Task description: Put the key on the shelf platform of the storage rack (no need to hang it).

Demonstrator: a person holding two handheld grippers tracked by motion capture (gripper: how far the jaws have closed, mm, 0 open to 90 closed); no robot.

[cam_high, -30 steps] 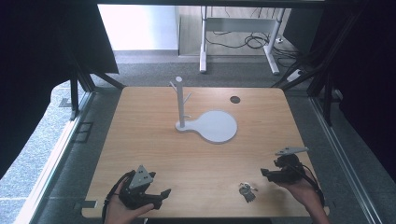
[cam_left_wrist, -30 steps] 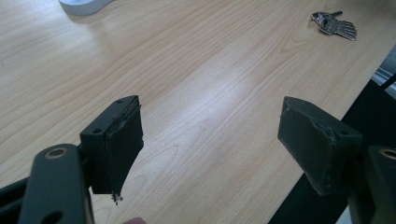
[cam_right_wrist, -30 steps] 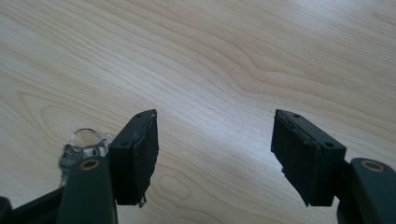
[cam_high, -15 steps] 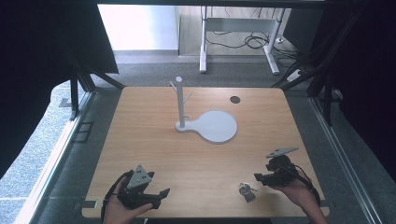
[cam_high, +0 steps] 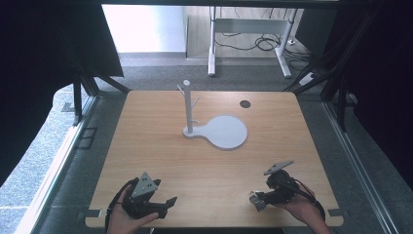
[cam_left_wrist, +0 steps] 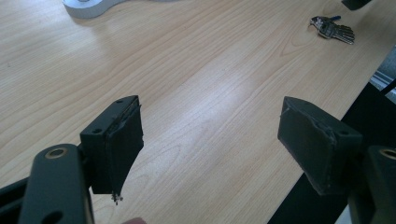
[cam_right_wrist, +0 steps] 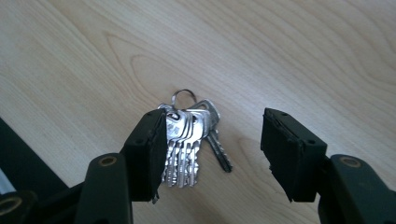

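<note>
A bunch of silver keys [cam_right_wrist: 187, 140] on a ring lies flat on the wooden table [cam_high: 204, 165] near its front right edge. My right gripper [cam_right_wrist: 215, 154] is low over it, and its jaws have just been closing. The keys lie between them, against the left pad [cam_right_wrist: 156, 154], with a wide gap to the right pad. From above, the right gripper [cam_high: 260, 197] has its tips at the keys [cam_high: 255, 201]. My left gripper [cam_high: 163, 204] rests at the front left, and its own view shows it open [cam_left_wrist: 210, 140] with nothing between its fingers. The keys [cam_left_wrist: 332, 29] lie far ahead of it.
A white stand [cam_high: 187, 109] with small pegs rises from a round white base [cam_high: 226, 131] at the table's middle back. A dark round hole [cam_high: 245, 104] sits at the back right. Table legs and cables lie on the floor beyond.
My right gripper has moved left and slightly down, from beside the keys to over them, with its jaws narrower. The left gripper has stayed in place.
</note>
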